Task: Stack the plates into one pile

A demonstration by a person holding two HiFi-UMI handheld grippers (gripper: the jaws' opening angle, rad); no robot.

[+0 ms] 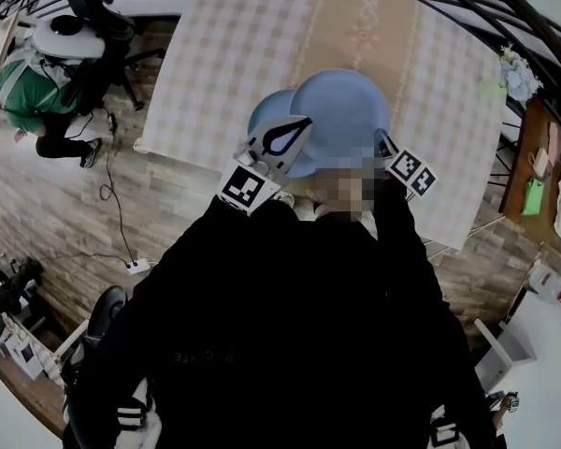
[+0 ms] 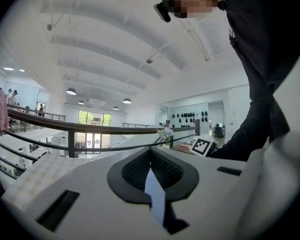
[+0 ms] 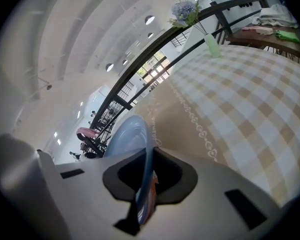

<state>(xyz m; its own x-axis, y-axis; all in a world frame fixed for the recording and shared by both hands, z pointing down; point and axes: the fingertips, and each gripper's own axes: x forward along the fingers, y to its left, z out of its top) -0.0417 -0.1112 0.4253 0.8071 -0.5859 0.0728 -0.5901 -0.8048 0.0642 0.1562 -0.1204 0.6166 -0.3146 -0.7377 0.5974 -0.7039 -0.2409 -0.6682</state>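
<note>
The left gripper [image 2: 151, 171] is closed on the rim of the left plate [image 2: 155, 204]. The right gripper [image 3: 149, 169] is closed on the rim of the right plate [image 3: 127, 134]. Both blue plates are over the near edge of the bench [image 1: 234, 64]. The right plate overlaps the left plate.

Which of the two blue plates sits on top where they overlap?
The plate on the right, gripped by the right tongs; its rim covers part of the left plate.
</note>
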